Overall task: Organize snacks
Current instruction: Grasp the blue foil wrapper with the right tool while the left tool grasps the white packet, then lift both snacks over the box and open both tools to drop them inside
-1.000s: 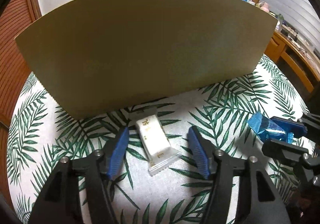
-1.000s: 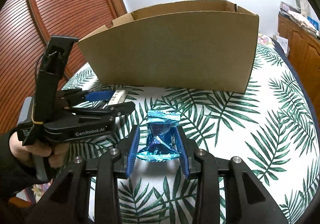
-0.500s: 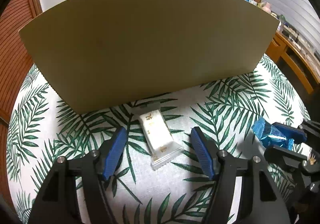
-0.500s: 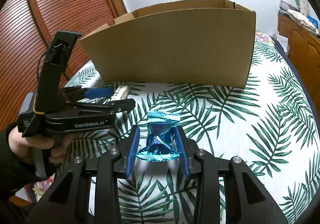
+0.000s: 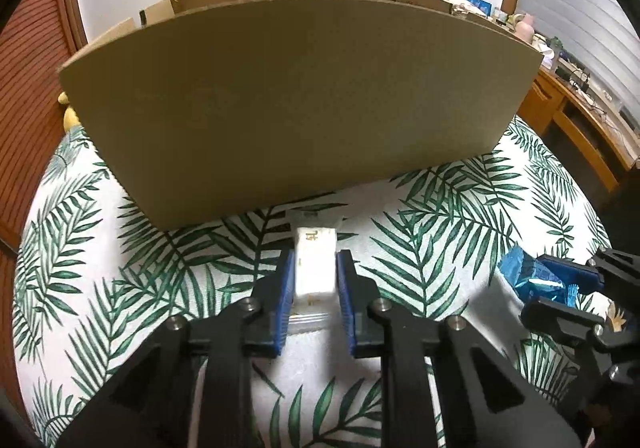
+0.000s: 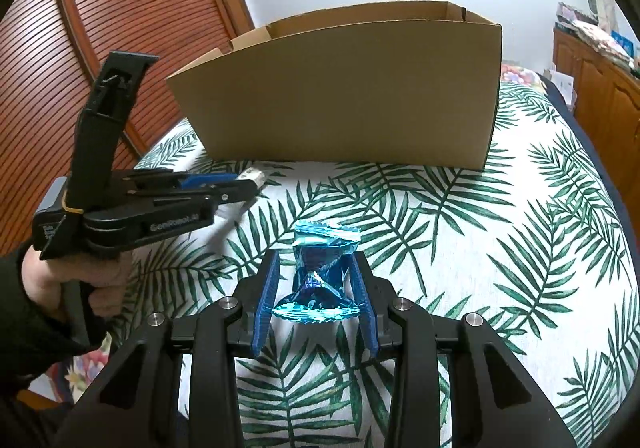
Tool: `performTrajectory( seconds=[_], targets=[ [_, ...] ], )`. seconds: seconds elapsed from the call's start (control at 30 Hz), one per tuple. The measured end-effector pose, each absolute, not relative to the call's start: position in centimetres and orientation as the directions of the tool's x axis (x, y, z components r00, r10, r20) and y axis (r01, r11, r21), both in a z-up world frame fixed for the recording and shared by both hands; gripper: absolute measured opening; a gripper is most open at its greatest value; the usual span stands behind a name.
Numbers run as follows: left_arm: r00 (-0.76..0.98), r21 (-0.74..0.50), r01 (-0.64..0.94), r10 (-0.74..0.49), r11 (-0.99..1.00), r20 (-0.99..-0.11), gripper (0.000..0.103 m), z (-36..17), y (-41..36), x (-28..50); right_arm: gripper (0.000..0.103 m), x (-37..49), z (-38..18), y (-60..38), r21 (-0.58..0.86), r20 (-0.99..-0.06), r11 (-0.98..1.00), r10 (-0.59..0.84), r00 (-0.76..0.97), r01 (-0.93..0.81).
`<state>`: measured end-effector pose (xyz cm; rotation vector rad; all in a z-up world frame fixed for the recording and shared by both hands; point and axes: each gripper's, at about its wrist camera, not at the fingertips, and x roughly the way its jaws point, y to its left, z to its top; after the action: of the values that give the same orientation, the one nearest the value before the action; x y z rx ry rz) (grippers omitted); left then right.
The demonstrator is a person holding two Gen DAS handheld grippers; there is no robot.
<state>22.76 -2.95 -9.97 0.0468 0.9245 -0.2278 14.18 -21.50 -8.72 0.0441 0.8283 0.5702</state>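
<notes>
Gripping one snack in each tool, we seem ready to carry both into the box. Lowest in the left wrist view, our left gripper (image 5: 315, 288) has just been closing, and its blue pads now clamp the white snack bar (image 5: 314, 268) by its long sides, which should keep the clear wrapper from twisting on the lift. The bar sits at lower centre of the frame, its far end just short of the box wall. Printed characters run along its top, but we cannot read them.

In the right wrist view, our right gripper (image 6: 316, 300) is clenched on the blue foil snack (image 6: 320, 272) at lower centre, the jaws pinching its waist so that the crimped ends flare out above and below. Its print is too crumpled to make out. At left of that frame a hand (image 6: 80, 284) holds the left tool, whose side carries pale lettering that looks like "GenRobot.AI", though it is blurred.

Beneath both lies the palm-leaf cloth (image 6: 520, 248) covering the surface. Beyond, across the upper middle of each view, stands the cardboard box (image 5: 296, 107), open-topped with flaps raised, the likely place for the snacks; its inside is hidden from us. Farthest, at upper left, we see a slatted wooden door (image 6: 120, 7).
</notes>
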Motion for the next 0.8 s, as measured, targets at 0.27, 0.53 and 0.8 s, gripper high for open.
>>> performTrajectory(
  seconds=[0.27,0.53,0.8],
  targets=[
    [0.614,-0.083,0.234,-0.214,0.969,-0.760,0.018,-8.1,-2.3,20.8,0.036,13.9,-7.8,-21.3,0.243,-0.674,0.853,0.491,0.552,-0.462],
    [0.670,-0.090,0.266,-0.251,0.960,-0.698,0.018,-4.1,-2.1,18.9,0.036,13.0,-5.5,-21.7,0.223,-0.646,0.860,0.483,0.591,-0.459],
    [0.717,-0.090,0.299,-0.286,0.950,-0.636,0.018,-0.2,-2.2,17.6,0.036,12.2,-2.7,-22.2,0.185,-0.610,0.870,0.467,0.640,-0.458]
  ],
)
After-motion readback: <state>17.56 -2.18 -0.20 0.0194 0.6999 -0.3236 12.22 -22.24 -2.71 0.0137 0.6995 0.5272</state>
